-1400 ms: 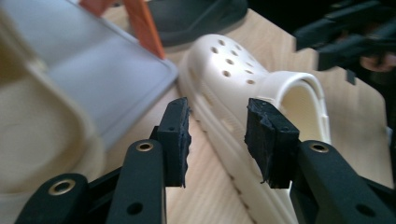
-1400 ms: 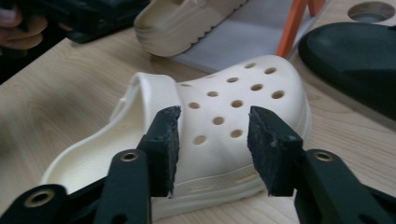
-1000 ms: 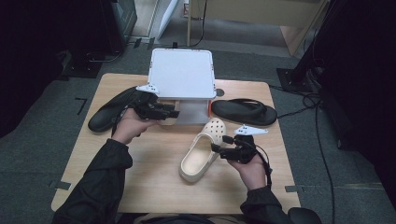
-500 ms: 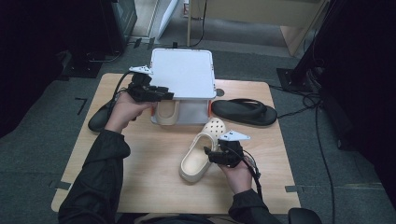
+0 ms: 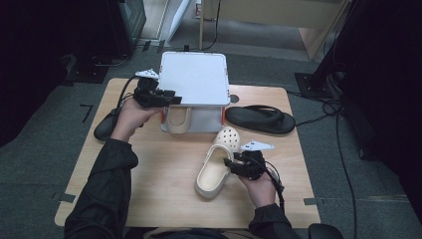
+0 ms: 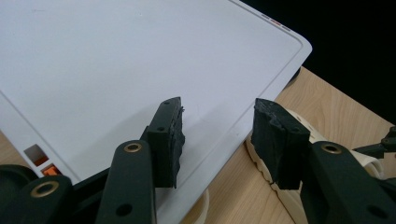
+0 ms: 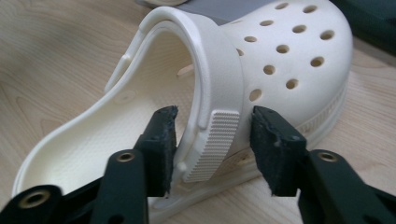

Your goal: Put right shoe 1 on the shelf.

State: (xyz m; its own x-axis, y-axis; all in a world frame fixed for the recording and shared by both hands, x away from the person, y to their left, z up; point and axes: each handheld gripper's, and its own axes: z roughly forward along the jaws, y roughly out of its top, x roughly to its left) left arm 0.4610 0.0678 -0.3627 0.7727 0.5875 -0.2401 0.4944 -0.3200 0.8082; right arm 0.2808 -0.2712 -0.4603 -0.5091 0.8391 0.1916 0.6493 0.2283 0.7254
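Note:
A cream clog (image 5: 214, 167) lies on the wooden table (image 5: 164, 184), toe pointing away. My right gripper (image 5: 230, 164) is at its right side. In the right gripper view the jaws (image 7: 215, 116) have just been closing around the clog's side wall and strap hinge (image 7: 217, 135), and a thin gap still shows at the right pad (image 7: 271, 140). My left gripper (image 5: 174, 98) hovers open over the front left edge of the white box lid (image 5: 194, 77). Its jaws (image 6: 219, 109) have just been opening and straddle the lid's rim (image 6: 233, 135) without touching it. A second cream clog (image 5: 176, 119) sits in the box under the lid.
A black flip-flop (image 5: 261, 119) lies on the table right of the box. A black shoe (image 5: 105, 128) lies at the left, partly behind my left forearm. Cables and dark equipment stand on the floor around the table.
My left gripper rose from the black shoe to the box lid's front left edge. My right gripper slid in against the clog's side and its jaws narrowed around the wall.

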